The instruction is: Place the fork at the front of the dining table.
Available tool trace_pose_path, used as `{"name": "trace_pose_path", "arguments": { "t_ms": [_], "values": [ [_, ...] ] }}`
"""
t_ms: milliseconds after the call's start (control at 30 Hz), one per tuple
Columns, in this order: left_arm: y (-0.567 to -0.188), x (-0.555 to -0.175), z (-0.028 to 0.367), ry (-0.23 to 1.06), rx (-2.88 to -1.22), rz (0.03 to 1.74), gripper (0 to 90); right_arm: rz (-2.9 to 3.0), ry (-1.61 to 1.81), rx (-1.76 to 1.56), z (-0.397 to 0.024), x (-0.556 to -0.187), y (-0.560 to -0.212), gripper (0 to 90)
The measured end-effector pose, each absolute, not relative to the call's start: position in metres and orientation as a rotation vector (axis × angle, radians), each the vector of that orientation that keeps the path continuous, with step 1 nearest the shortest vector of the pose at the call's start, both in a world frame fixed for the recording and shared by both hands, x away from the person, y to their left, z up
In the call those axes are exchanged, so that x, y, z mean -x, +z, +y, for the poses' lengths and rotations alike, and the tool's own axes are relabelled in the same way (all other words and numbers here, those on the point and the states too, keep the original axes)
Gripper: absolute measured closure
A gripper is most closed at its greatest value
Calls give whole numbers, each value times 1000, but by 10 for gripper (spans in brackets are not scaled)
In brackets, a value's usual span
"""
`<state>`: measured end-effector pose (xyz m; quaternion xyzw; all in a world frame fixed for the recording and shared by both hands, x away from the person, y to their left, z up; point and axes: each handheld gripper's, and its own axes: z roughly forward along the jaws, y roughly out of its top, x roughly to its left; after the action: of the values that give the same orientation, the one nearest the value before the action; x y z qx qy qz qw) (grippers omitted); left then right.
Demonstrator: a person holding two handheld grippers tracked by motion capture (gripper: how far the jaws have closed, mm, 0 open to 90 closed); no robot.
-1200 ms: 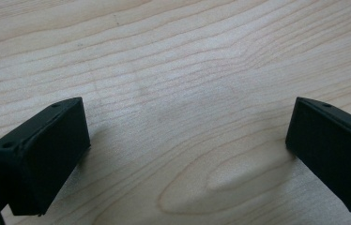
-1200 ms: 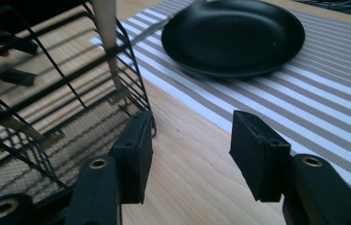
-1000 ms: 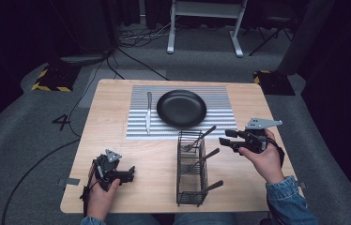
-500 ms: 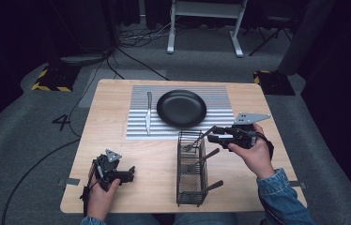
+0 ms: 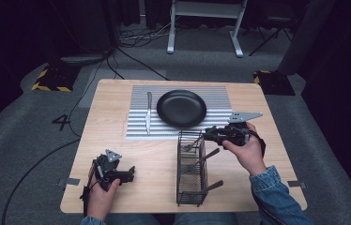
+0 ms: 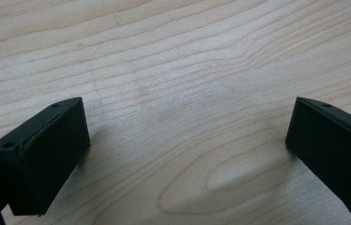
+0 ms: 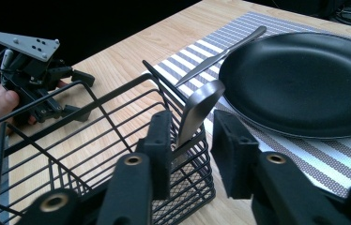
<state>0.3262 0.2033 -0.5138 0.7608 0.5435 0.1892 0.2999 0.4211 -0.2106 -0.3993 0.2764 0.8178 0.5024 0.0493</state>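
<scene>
Utensil ends [image 7: 201,110] poke above the black wire caddy [image 5: 192,169], mostly hidden by its mesh; the nearest is a smooth steel handle end. The right gripper [image 7: 190,140] reaches the caddy's far end, its matte black jaws apart either side of that handle, not yet touching it. A round black plate [image 5: 181,108] and steel knife [image 5: 148,112] lie on a striped placemat [image 5: 219,93]. The left gripper [image 6: 187,140] rests low over the pale wood-grain tabletop [image 5: 112,105], jaws wide apart, empty.

On the one wooden table [image 5: 117,140] there are one striped placemat [image 5: 138,131], one black plate [image 5: 181,108], one knife [image 5: 148,112], one wire basket [image 5: 191,187] (three utensil handles poke from it) and two handheld grippers.
</scene>
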Motion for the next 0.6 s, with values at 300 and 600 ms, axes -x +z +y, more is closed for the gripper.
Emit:
{"name": "trace_pose_path", "arguments": {
  "t_ms": [300, 600],
  "values": [
    [-514, -326, 203, 503, -2020, 1443, 2, 2485, 1543, -844, -210, -420, -397, 804],
    [-514, -326, 203, 504, -2020, 1442, 3, 2438, 1583, -796, -205, -417, -384, 870]
  ]
}}
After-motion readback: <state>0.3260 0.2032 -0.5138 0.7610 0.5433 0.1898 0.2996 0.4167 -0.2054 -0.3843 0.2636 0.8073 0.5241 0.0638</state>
